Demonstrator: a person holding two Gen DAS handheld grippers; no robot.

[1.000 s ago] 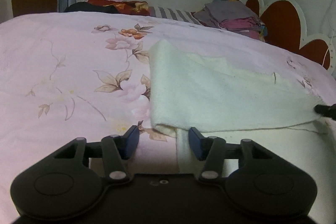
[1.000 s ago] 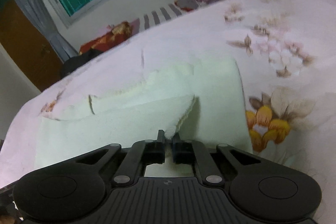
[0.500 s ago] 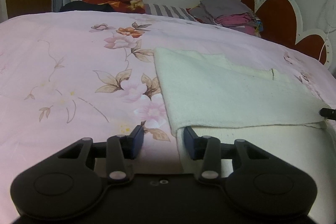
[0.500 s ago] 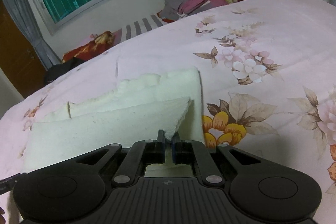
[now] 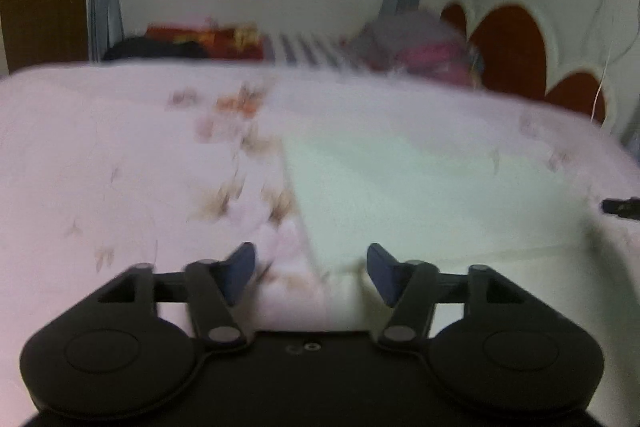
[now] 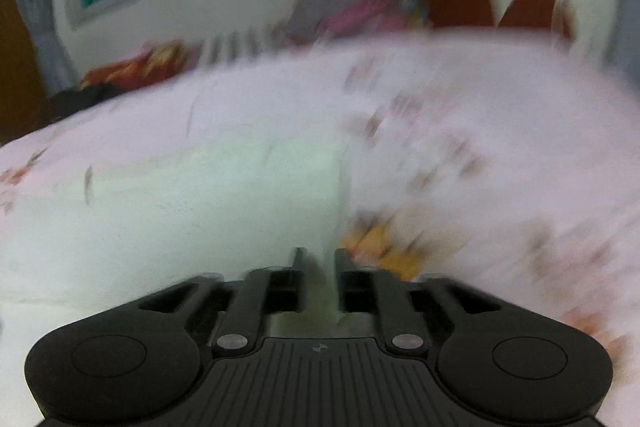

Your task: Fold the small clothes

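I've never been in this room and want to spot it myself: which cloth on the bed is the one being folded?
Find the big pink flowered bedspread that covers the bed. The cream cloth lies flat on it, folded over, just ahead of both grippers. It is plain and pale, unlike the grey and pink clothes pile by the red headboard.

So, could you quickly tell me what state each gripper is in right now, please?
Left gripper: open and opening, holding nothing; cloth edge between its jaws.
Right gripper: opening, pads off the cloth edge between them.
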